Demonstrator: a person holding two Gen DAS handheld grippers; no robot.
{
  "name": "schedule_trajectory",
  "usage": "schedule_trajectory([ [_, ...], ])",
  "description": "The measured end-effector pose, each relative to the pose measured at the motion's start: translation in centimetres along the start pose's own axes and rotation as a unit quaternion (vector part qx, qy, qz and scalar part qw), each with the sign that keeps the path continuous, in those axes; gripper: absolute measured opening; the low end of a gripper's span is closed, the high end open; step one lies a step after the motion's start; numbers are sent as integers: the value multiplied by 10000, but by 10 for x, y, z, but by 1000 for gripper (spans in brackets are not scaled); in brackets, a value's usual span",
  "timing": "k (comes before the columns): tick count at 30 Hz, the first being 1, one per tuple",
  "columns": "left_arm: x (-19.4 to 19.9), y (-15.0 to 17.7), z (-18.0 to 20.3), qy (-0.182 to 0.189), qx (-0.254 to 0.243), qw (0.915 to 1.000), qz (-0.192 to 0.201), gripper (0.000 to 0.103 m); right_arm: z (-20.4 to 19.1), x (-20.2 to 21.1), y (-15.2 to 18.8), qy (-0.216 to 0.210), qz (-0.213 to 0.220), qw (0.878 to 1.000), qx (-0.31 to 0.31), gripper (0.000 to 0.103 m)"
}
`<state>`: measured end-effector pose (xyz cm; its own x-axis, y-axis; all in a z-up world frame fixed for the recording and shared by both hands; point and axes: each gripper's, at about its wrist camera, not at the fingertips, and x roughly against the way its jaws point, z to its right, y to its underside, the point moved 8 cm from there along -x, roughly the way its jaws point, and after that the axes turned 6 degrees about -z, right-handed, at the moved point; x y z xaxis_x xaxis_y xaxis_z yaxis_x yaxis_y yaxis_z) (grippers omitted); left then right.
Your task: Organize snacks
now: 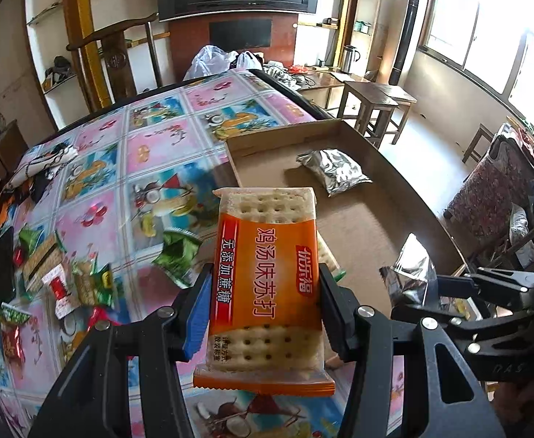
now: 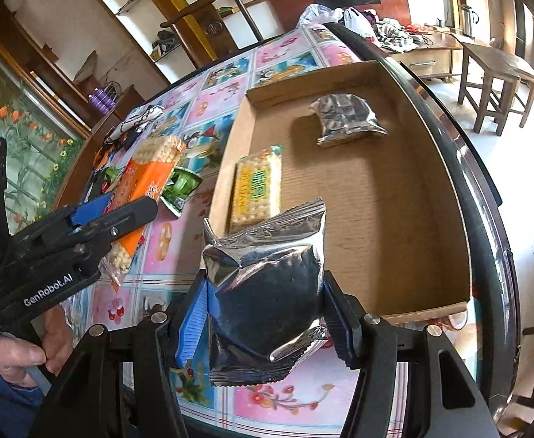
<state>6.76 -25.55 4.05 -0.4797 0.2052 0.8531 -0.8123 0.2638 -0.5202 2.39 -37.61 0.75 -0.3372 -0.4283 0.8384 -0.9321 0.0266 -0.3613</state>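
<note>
My left gripper (image 1: 263,292) clamps an orange soda cracker pack (image 1: 267,273) printed 鸡汤味苏打, above the table edge beside the cardboard tray (image 2: 431,153). My right gripper (image 2: 267,303) grasps a silver foil packet (image 2: 267,284), unlabelled. "GenRobot.AI" marks the left tool.

Cardboard tray (image 2: 449,219) on table (image 2: 303,398), right half of right wrist view. Inside tray: foil packet (image 2: 347,118) upper centre, cracker pack (image 2: 257,186) lower left. Snack pile (image 1: 47,273) on table, left edge of left wrist view.
</note>
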Motion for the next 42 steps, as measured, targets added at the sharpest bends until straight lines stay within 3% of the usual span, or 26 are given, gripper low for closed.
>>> schedule_trajectory([
  [11,-32,-34,17,329,122,9994,-73,52,30,4,-14,255,-52,9996,-123,63],
  [18,-65,-64,25,509,130,9983,-249,52,40,1,-44,459,-30,9989,-73,63],
  [32,-141,-94,17,488,324,9953,-765,52,62,-49,-82,808,-417,9958,-42,63],
  [42,-158,-106,7,471,491,9947,-775,52,65,-65,-109,1018,-430,9939,48,63],
])
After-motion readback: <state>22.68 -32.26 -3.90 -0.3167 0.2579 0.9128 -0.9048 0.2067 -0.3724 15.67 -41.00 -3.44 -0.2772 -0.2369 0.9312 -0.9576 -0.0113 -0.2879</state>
